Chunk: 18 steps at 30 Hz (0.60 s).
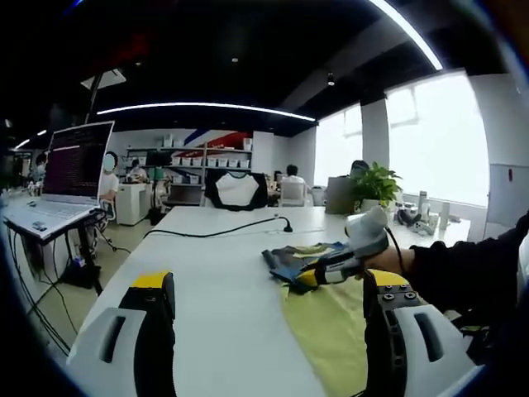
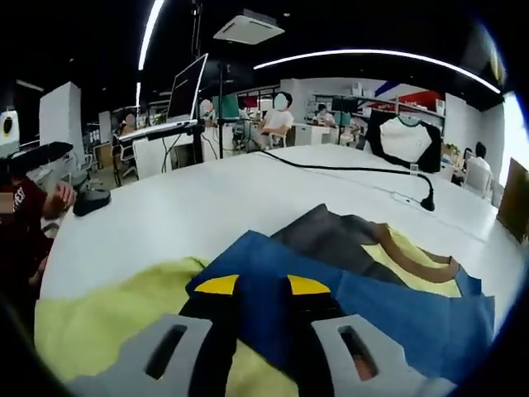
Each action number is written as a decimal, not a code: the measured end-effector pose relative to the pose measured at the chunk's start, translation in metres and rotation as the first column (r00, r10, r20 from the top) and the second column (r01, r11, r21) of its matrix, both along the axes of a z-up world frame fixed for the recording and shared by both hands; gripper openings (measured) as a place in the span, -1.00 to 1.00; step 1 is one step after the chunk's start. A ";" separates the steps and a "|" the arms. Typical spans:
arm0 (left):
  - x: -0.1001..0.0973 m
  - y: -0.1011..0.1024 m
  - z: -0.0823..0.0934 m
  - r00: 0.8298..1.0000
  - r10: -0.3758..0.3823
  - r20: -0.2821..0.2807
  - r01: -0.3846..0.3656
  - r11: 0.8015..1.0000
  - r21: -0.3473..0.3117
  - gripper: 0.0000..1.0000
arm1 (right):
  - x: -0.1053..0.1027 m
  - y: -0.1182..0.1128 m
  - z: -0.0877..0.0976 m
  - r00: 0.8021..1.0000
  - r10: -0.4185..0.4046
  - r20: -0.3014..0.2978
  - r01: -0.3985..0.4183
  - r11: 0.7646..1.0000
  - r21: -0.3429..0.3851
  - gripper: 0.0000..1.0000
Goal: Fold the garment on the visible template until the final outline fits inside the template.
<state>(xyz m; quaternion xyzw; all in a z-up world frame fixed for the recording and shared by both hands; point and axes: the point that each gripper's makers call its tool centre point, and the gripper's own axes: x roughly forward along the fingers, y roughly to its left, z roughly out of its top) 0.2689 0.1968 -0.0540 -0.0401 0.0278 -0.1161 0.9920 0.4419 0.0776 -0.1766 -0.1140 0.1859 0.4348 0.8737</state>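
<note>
Blue, grey and yellow cloth, the garment [image 2: 364, 281], lies bunched on the white counter [image 2: 190, 207], with a brown-trimmed neckline showing toward its far right side in the right gripper view. Beneath and beside it spreads a pale yellow-green sheet, the template [image 2: 107, 318], flat on the near part of the counter. The right hand-held gripper [image 2: 263, 285] has its yellow-tipped jaws nearly together, pinching a fold of the garment's blue cloth. In the left gripper view the same garment [image 1: 297, 258] sits toward the right middle of the counter [image 1: 215, 281], on the far edge of the template [image 1: 326, 331], and the right hand-held gripper [image 1: 307, 277] reaches in from the right with a dark sleeve [image 1: 467, 273] behind it. The left hand-held gripper [image 1: 269, 285] hangs above bare counter with its jaws spread wide and nothing between them. A black cable [image 2: 347, 168] runs across the far counter. A laptop [image 1: 62, 178] stands on a stand at far left, and a potted plant [image 1: 376, 184] sits at far right by the windows.
</note>
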 end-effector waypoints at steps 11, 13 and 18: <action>0.002 -0.005 0.013 0.997 -0.013 0.071 0.013 1.000 -0.010 0.99 | -0.014 -0.032 0.059 0.990 -0.032 0.138 0.020 0.996 0.088 -0.32; 0.002 -0.006 0.013 0.997 -0.019 0.075 0.020 1.000 -0.011 0.94 | -0.013 -0.046 0.070 0.977 -0.068 0.201 0.060 0.997 0.050 -0.40; 0.002 -0.009 0.017 0.995 -0.031 0.097 0.032 0.999 -0.011 0.94 | -0.029 -0.064 0.099 0.979 -0.087 0.185 0.060 0.987 0.148 -0.20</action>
